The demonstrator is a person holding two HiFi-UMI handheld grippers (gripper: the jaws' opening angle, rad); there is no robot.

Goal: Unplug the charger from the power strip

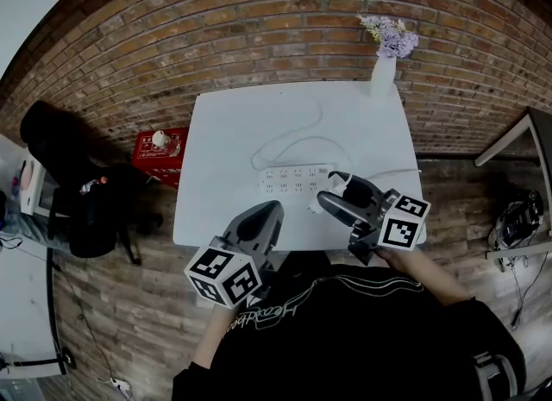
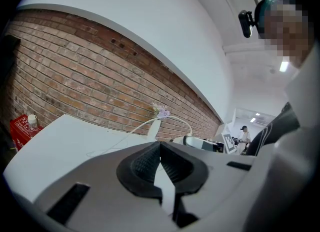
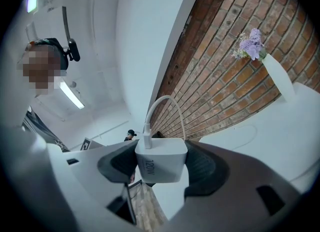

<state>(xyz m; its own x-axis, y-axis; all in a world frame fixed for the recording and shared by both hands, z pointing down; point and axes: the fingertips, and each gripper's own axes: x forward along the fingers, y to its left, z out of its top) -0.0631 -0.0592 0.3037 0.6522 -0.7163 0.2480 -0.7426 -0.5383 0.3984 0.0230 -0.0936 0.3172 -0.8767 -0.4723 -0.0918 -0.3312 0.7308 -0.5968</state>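
White boxy charger (image 3: 161,157) marked 120W, cable (image 3: 163,97) looping from its top, clamped in right tool (image 3: 162,168), left tool (image 2: 161,162) closed, empty

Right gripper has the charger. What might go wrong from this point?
1. The right gripper clamps the charger by its two sides only. A tug from its cable might twist it loose.
2. The left gripper is shut and empty, off the strip. Nothing steadies the strip, so a dragging cable could slide it across the table.
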